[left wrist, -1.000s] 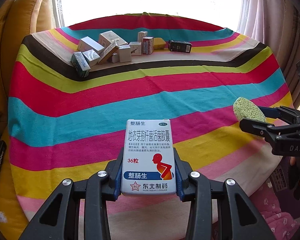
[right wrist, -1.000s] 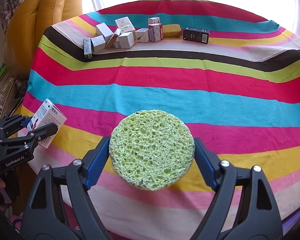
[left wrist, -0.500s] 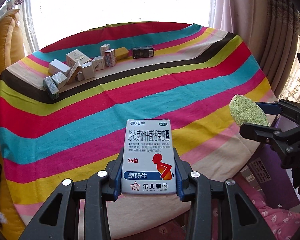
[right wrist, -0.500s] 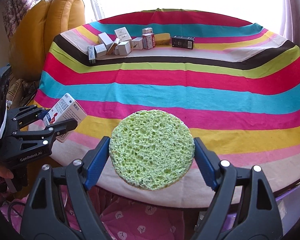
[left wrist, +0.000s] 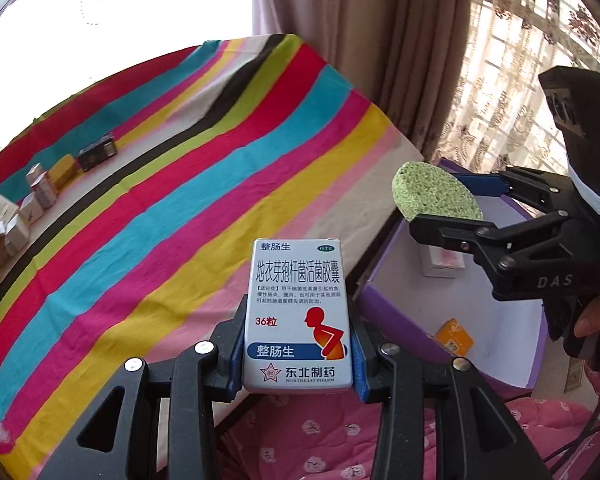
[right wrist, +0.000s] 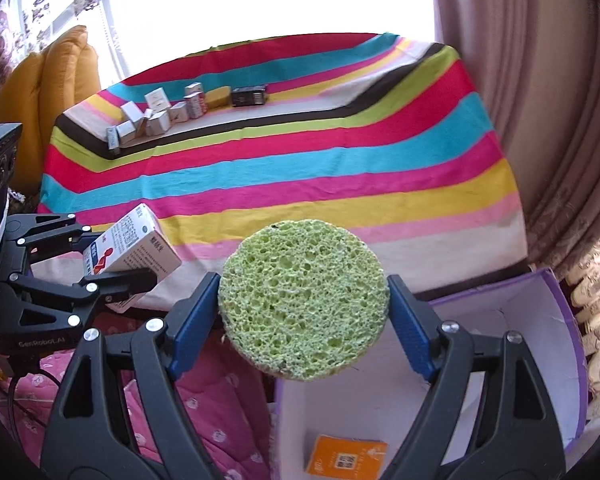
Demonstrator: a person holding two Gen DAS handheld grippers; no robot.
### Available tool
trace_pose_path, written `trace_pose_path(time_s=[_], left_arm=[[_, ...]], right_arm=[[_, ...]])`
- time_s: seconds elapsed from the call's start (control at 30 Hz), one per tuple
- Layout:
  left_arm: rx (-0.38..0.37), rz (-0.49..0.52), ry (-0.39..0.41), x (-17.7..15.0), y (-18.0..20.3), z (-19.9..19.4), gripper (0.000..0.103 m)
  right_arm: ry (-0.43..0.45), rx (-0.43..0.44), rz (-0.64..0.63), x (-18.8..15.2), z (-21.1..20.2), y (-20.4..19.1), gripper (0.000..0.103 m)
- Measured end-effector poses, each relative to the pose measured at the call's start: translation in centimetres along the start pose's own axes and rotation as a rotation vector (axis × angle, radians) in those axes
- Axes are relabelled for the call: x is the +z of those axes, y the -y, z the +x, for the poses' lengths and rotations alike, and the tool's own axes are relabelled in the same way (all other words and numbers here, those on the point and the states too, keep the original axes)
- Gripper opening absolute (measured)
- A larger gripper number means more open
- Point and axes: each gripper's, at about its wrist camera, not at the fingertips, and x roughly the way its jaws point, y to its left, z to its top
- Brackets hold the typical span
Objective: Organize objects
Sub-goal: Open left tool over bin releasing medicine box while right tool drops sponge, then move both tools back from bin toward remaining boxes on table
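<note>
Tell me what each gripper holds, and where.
Left gripper: medicine box, by its long sides near the bottom. Right gripper: green sponge, by opposite edges.

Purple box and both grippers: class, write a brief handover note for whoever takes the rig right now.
Left gripper: shut on the medicine box, off the table's edge.
Right gripper: shut on the green sponge, above the purple box.
Done: an orange packet and a white carton lie inside.
Left: drop both, then clear the small boxes on the striped tablecloth.
</note>
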Motion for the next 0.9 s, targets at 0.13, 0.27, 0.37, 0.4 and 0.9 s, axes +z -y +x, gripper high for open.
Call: trace_pose_path(time_s=[0.13,0.27,0.37,0.4,0.9], left_arm=[[-0.054,0.105,-0.028,1.4,4.6,1.9,0.042],[-0.121,0.172,-0.043,2.3,8.4,3.6,0.043],[-0.217,0.161,-0.052,2.9,10.0,4.3,0.055],[-0.244,0.151,-0.048,3.1,10.3,4.5,0.06],[0.125,-0.112,0.027,-2.4,-6.9,2.8,0.081]], right_arm=[[-0.036,-0.089,0.11,-2.0,-0.6,5.2,0.084],[-0.076,-0.166,0.213,-4.0,-1.3,9.4,0.084],[-0.109,-0.218,0.253,-5.0,-1.7,11.4,0.084],[-0.12,-0.236,0.261,-5.3,-1.7,11.9,0.084],[-0.159,-0.082,0.086,-0.4,3.4,2.7,0.091]])
